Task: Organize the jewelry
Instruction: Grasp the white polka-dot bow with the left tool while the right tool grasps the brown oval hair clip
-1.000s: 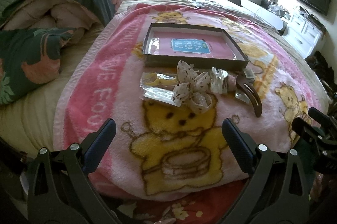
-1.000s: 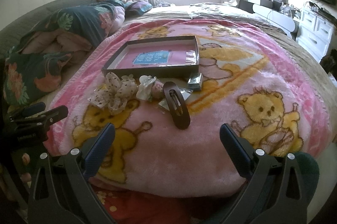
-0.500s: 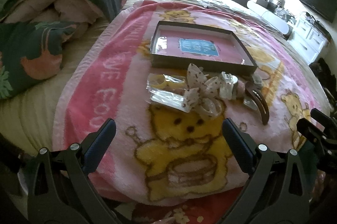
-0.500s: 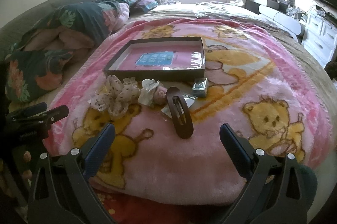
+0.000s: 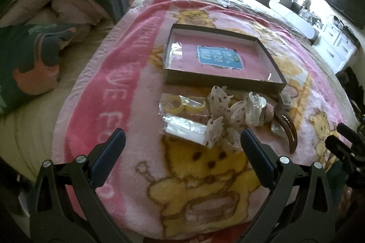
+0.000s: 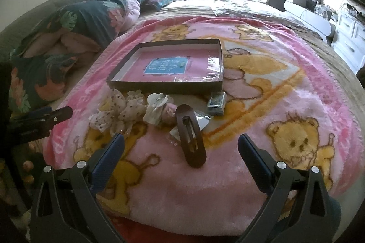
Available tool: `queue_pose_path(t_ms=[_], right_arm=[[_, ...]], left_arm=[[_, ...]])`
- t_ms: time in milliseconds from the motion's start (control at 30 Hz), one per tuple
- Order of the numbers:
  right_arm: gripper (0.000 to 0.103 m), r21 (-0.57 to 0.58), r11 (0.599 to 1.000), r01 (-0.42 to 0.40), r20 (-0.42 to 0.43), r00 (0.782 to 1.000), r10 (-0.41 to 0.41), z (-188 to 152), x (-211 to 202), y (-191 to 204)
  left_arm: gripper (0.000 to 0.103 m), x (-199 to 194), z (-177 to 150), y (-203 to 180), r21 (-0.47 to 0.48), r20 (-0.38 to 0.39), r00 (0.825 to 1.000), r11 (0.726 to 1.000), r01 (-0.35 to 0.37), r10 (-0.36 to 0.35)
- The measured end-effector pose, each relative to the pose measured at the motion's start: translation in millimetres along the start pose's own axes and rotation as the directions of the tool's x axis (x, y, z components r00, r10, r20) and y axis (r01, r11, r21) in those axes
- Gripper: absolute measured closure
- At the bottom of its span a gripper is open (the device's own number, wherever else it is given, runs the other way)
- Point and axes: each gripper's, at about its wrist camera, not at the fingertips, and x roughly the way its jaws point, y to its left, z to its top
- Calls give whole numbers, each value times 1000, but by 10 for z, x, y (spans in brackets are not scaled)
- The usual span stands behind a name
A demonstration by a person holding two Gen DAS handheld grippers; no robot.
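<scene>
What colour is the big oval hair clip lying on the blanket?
Dark brown. The hair clip shows best in the right wrist view, lying flat on the blanket.

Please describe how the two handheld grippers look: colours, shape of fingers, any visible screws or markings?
The left gripper and right gripper look alike: black plastic frames branching into two angled fingers, each faced with a dark blue ribbed pad. Round silver screw heads sit on the finger arms. No cables or printed markings are visible.
</scene>
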Motion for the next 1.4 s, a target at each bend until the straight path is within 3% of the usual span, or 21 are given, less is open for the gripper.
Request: queue_pose_path(t_ms=[233,533,633,800,933,1167,1200,1267,1400], right_arm=[[4,-3,1000,26,-22,999,-26,66,204,-123],[4,1,999,32,-66,997,-32,39,436,-288],[4,0,1000,23,-76,997,-23,19,486,-315],[4,-11,1000,0,-108,994,-1,-10,613,-309],[6,-37,999,-5,-132,991,0,-23,765,-254],[50,-11,998,-59,-232,971,55,-76,1145,-217],[52,-5,998,-60,-229,972,57,-87,1148,-216],[69,-4,998,-67,-214,975,65,-92,1124,-215],[71,13,997,-79,-190,979,80,-98,1023,-288]], left_arm=[[9,276,127,-154,33,-44,988,988,152,-151],[10,677,214,-447,130,-107,985,980,151,-137],[19,794,206,-521,168,-127,986,977,129,-108],[53,906,171,-542,188,-150,984,974,126,-98],[70,919,146,-552,198,-154,982,970,140,-110],[97,826,172,-515,197,-134,981,967,164,-139],[97,802,178,-512,199,-130,981,965,168,-144],[99,761,183,-521,203,-125,981,964,170,-147],[100,685,215,-549,206,-111,981,962,180,-160]])
